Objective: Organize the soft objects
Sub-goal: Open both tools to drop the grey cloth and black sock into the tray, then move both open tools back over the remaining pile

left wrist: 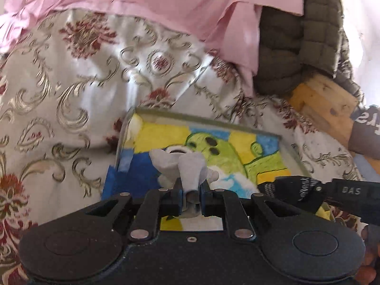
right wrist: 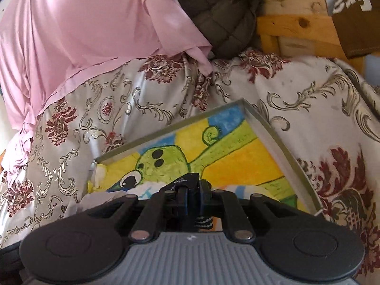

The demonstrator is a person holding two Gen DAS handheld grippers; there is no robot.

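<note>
My left gripper (left wrist: 191,190) is shut on a grey sock (left wrist: 187,166) and holds it over a shallow grey-rimmed tray (left wrist: 166,113) lined with a green, yellow and blue cartoon drawing. My right gripper (right wrist: 193,187) is shut on a black sock (right wrist: 187,179) over the same tray (right wrist: 273,128). The black sock and the right gripper also show at the right of the left wrist view (left wrist: 296,188). A bit of grey fabric (right wrist: 95,200) shows at the left of the right wrist view.
The tray lies on a bed with a white floral bedspread (left wrist: 71,90). A pink sheet (left wrist: 154,2) and an olive quilted jacket (left wrist: 296,42) lie at the back. A wooden bed frame (right wrist: 296,23) and a brown printed cloth (right wrist: 356,16) are at the right.
</note>
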